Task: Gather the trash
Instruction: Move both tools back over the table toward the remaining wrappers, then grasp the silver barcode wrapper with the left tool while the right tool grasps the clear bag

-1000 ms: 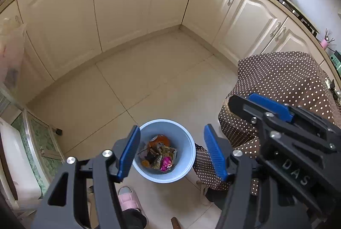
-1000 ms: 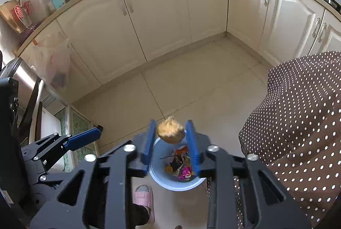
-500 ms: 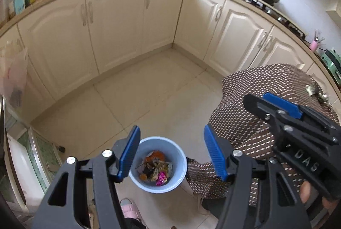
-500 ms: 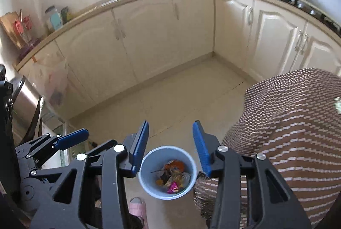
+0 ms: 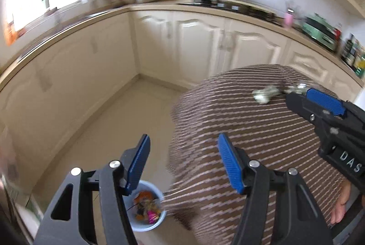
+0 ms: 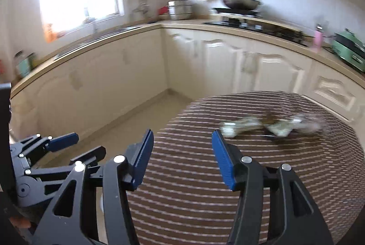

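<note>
Both grippers, left (image 5: 183, 164) and right (image 6: 182, 157), gape empty, the right's jaws having just widened, so the next wrapper (image 6: 241, 126) on the cloth (image 6: 205, 188) wants a low, straddling approach before carrying it to the bin (image 5: 148, 210).

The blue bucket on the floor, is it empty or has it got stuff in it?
Not empty. The blue bucket holds colourful scraps, orange and pink among them, covering its bottom.
</note>
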`<state>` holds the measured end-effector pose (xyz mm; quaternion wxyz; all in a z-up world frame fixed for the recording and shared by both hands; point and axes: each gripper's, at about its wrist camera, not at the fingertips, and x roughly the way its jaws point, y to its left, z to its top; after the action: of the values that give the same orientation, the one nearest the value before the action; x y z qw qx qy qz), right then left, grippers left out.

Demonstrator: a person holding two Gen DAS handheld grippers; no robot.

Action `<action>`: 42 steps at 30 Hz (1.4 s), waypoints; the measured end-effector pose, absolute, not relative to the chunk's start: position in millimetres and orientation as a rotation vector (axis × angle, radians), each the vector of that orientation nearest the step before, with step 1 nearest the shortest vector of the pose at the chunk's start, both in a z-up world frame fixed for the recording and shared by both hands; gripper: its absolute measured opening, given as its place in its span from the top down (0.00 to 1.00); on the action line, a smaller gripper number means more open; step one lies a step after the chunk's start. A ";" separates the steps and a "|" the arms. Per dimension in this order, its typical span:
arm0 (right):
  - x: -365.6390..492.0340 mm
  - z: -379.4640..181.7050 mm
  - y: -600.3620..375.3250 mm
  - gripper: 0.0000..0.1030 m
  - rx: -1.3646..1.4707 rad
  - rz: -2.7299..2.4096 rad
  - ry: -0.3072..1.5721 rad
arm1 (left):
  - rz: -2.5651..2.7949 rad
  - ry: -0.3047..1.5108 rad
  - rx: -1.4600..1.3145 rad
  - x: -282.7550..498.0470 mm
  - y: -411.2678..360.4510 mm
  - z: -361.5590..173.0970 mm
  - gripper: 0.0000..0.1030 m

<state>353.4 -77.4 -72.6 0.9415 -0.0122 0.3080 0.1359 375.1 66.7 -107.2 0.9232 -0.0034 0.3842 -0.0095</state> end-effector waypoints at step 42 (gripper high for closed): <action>494.2 -144.9 -234.3 0.41 0.254 0.042 0.833 | -0.155 0.820 0.057 528.9 -62.3 -155.5 1.00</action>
<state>494.2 -234.3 -144.9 0.9064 0.1230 0.4035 0.0202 528.9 -62.3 -155.5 0.9139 0.0276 0.3980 -0.0754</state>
